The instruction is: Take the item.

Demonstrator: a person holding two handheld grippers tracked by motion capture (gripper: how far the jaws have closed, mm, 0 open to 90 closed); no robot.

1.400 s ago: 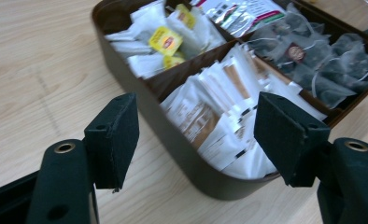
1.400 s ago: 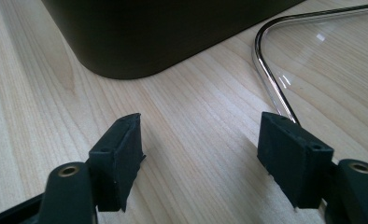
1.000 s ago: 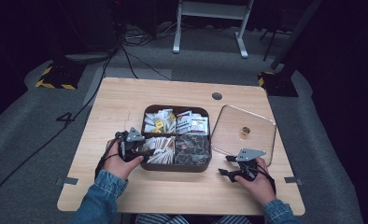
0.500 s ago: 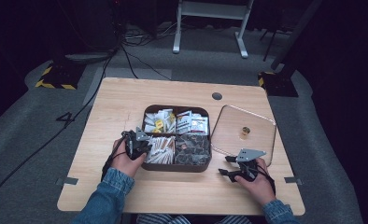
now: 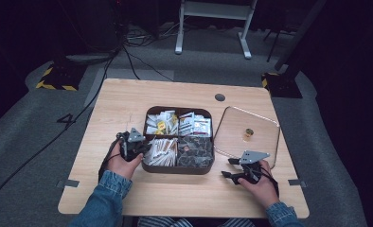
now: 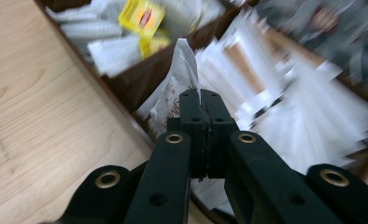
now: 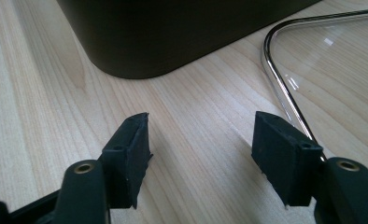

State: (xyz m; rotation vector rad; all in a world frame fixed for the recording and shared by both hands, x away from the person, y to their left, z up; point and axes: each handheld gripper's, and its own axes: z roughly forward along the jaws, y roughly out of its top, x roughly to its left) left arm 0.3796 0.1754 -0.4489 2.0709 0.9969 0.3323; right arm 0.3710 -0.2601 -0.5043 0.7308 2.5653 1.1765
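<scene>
sachet (image 6: 175,91) now pinched in our left gripper (image 6: 201,100) at the near-left compartment of the box (image 5: 175,169); its jaws have just been closing and are now clamped on the paper. right gripper (image 7: 201,149) idle, jaws apart over the table (image 7: 42,93). we judge lift-out is next.

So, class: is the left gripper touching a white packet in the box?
Touching. In the left gripper view, the left gripper has its jaws shut on a white packet that rises between them, above the box.

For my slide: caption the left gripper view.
Left tongs shut on a white packet in the brown box.
</scene>
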